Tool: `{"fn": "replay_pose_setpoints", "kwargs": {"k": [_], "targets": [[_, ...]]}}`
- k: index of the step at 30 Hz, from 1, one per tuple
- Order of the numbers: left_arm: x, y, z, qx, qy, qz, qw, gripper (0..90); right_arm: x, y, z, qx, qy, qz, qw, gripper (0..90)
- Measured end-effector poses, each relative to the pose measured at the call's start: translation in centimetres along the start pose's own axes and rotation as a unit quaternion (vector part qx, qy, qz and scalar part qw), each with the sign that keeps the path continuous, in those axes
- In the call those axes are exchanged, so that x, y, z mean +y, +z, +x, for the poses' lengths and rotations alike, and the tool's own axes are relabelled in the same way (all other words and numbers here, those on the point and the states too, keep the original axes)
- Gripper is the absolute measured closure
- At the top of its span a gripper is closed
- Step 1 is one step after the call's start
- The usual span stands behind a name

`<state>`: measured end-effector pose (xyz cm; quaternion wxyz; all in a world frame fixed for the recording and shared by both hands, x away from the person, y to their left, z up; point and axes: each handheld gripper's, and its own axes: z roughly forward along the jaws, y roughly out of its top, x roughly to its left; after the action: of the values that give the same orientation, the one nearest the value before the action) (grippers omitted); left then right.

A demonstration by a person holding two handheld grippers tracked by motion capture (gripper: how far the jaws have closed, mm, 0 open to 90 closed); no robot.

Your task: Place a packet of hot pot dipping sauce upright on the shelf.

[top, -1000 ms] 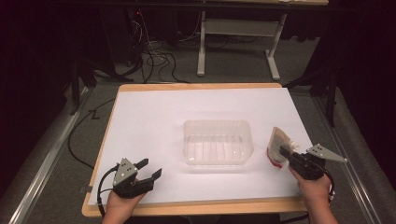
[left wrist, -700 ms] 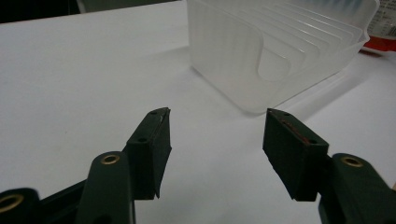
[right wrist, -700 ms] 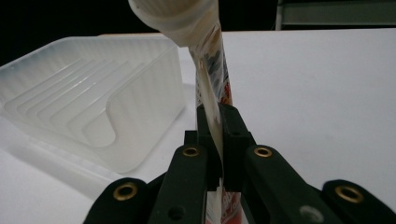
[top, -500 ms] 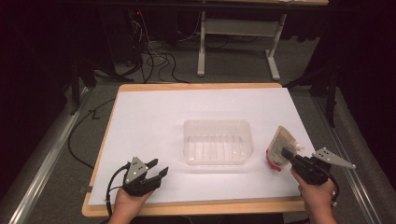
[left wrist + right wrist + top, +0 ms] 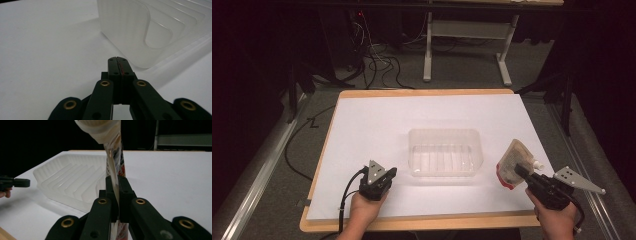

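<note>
A clear plastic tray [image 5: 443, 152] sits in the middle of the white table top [image 5: 382, 125]. My right gripper [image 5: 519, 173] is shut on a flat pouch with a white spout and red print [image 5: 512, 163], held just off the tray's right side. In the right gripper view the pouch [image 5: 115, 157] stands edge-on between the jaws of my right gripper [image 5: 116, 180], its white cap [image 5: 98, 127] at the top. My left gripper [image 5: 384, 178] rests low near the tray's front left corner. Its jaws meet with nothing between them, so the left gripper [image 5: 117, 59] is shut, close to the tray wall [image 5: 125, 27].
The table's wooden rim [image 5: 422, 222] runs along the front, close to both hands. Cables [image 5: 377, 65] and a metal desk frame [image 5: 462, 45] lie on the dark floor beyond the far edge. A rail [image 5: 257, 165] runs along the floor at the left.
My left gripper has slid right along the table toward the tray's front corner. The right gripper has dropped back toward the front edge with the pouch still in it.
</note>
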<state>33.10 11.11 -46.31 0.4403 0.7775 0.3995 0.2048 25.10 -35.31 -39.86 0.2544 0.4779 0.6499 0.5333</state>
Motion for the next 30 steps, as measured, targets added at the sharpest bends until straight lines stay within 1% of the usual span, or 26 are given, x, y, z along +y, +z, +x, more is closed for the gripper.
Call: {"fn": "replay_pose_setpoints", "kwargs": {"k": [1,2,3,4,5,6,7,9,10,11,12,13,14,15,16,17,18,20,21,23,24,25,28,30], "targets": [[0.1,0.3,-0.2,-0.001,0.003,0.002,1.0,90.0,0.0,0.0,0.1,0.001,-0.002,0.001,1.0,90.0],[0.3,0.9,-0.6,-0.005,0.015,0.005,0.9999,90.0,0.1,0.1,0.5,0.002,-0.005,0.003,1.0,90.0],[0.3,0.9,-0.6,-0.005,0.015,0.005,0.9999,90.0,0.1,0.1,0.5,0.002,-0.005,0.003,1.0,90.0],[0.5,1.2,-0.8,-0.012,0.017,0.007,0.9998,90.0,0.2,0.3,0.9,0.004,-0.004,0.0,1.0,90.0],[0.5,1.2,-0.8,-0.012,0.017,0.007,0.9998,90.0,0.2,0.3,0.9,0.004,-0.004,0.0,1.0,90.0],[0.5,1.4,-1.1,-0.019,0.026,0.008,0.9994,90.0,0.3,0.5,1.2,0.009,-0.002,-0.001,1.0,90.0],[0.5,1.4,-1.1,-0.019,0.026,0.008,0.9994,90.0,0.3,0.5,1.2,0.009,-0.002,-0.001,1.0,90.0],[0.6,1.5,-1.4,-0.024,0.035,0.006,0.9991,90.0,0.3,0.7,1.5,0.013,-0.003,0.001,0.9999,90.0],[0.8,1.5,-1.6,-0.031,0.036,0.001,0.9989,90.0,0.3,0.9,1.8,0.016,-0.006,0.004,0.9998,90.0],[0.8,1.5,-1.6,-0.031,0.036,0.001,0.9989,90.0,0.3,0.9,1.8,0.016,-0.006,0.004,0.9998,90.0],[0.8,1.5,-1.9,-0.039,0.044,0.0,0.9983,90.0,0.3,1.1,2.1,0.02,-0.009,0.005,0.9998,90.0],[0.8,1.5,-1.9,-0.039,0.044,0.0,0.9983,90.0,0.3,1.1,2.1,0.02,-0.009,0.005,0.9998,90.0],[0.9,1.4,-2.2,-0.048,0.055,-0.002,0.9974,90.0,0.4,1.3,2.5,0.024,-0.011,0.006,0.9996,90.0],[0.9,1.4,-2.2,-0.048,0.055,-0.002,0.9974,90.0,0.4,1.3,2.5,0.024,-0.011,0.006,0.9996,90.0],[1.0,1.5,-2.5,-0.058,0.058,-0.002,0.9967,90.0,0.5,1.5,2.9,0.028,-0.014,0.006,0.9995,90.0],[1.0,1.5,-2.5,-0.058,0.058,-0.002,0.9967,90.0,0.5,1.5,2.9,0.028,-0.014,0.006,0.9995,90.0],[1.1,1.5,-2.8,-0.059,0.061,-0.004,0.9964,90.0,0.5,1.7,3.2,0.033,-0.017,0.006,0.9993,90.0],[1.1,1.4,-2.9,-0.058,0.063,-0.005,0.9963,90.0,0.5,1.8,3.5,0.035,-0.019,0.008,0.9991,90.0],[1.2,1.3,-2.8,-0.055,0.061,-0.004,0.9966,90.0,0.5,1.8,3.5,0.035,-0.019,0.008,0.9991,90.0],[1.2,1.3,-2.4,-0.044,0.042,-0.005,0.9982,90.0,0.5,1.8,3.6,0.037,-0.02,0.008,0.9991,90.0],[1.1,1.4,-1.9,-0.031,0.027,-0.004,0.9991,90.0,0.5,1.8,3.6,0.036,-0.02,0.008,0.9991,90.0],[1.1,1.4,-1.9,-0.031,0.027,-0.004,0.9991,90.0,0.5,1.8,3.6,0.036,-0.02,0.008,0.9991,90.0],[1.1,1.5,-1.5,-0.017,0.014,-0.009,0.9997,90.0,0.4,1.8,3.6,0.036,-0.02,0.008,0.9991,90.0],[1.2,1.6,-1.5,-0.019,0.011,-0.014,0.9997,90.0,0.4,1.8,3.6,0.036,-0.017,0.007,0.9992,90.0]]}}
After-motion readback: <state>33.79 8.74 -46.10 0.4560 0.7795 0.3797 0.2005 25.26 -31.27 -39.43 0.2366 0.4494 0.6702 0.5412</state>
